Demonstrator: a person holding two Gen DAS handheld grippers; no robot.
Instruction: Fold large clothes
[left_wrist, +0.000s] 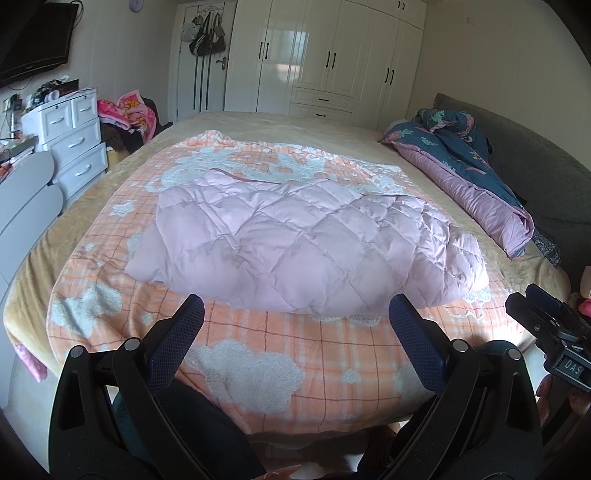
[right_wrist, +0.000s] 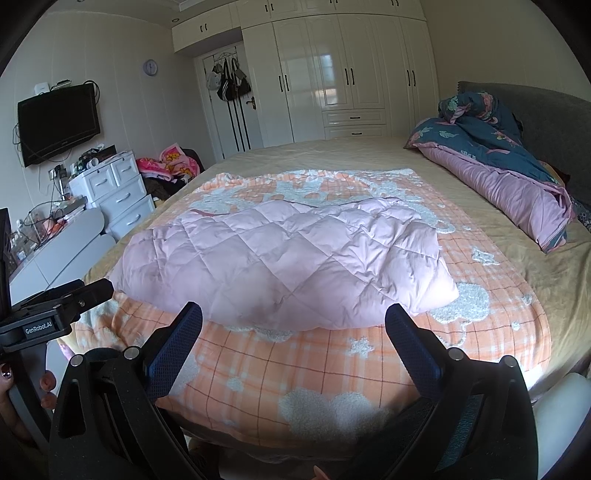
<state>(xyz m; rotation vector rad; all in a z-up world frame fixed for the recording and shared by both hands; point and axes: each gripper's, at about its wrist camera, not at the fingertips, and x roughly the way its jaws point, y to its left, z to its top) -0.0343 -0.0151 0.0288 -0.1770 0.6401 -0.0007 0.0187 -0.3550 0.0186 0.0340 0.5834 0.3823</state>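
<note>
Two black grippers with blue textured pads are hovering over the near edge of the bed, both with fingers spread wide apart and clamping nothing. Ahead of the left gripper (left_wrist: 295, 314), a pale pink quilted puffer jacket (left_wrist: 295, 236) is lying in a folded, bulging bundle on an orange checked blanket with white fluffy cloud patches (left_wrist: 258, 354), which is covering the middle of the beige bed sheet (left_wrist: 388, 144). The right gripper (right_wrist: 293, 321) is facing the same jacket, whose near hem is sitting just beyond its fingertips without touching them. At the bed's right edge, against the grey headboard (right_wrist: 546, 122), a dark blue floral duvet with a lilac lining (right_wrist: 498, 173) is lying crumpled, well apart from the jacket. White glossy wardrobes (right_wrist: 351, 70) are standing beyond the far edge.
</note>
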